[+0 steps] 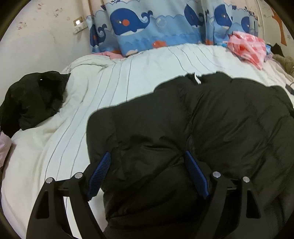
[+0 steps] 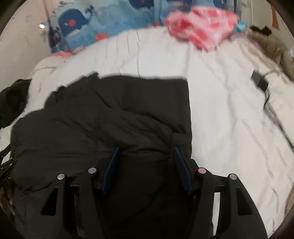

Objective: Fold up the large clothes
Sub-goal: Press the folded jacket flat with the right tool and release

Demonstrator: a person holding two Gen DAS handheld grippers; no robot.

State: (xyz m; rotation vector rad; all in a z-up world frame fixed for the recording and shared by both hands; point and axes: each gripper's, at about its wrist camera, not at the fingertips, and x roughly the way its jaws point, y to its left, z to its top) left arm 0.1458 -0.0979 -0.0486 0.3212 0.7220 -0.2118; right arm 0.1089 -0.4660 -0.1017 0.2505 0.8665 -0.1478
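So the puffy black quilted jacket (image 1: 202, 119) lies bunched on the striped white duvet (image 1: 114, 77), left gripper (image 1: 147, 156) and right gripper (image 2: 146, 149) both spread over it

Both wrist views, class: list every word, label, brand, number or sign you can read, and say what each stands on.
Nothing can be read in either view.
White tag at the collar of the black padded jacket: too small, no print can be made out.
Dark marks on the wall at the upper right of the left wrist view: may be writing, too blurred to read.
Whale-print fabric: pictures only, no words.
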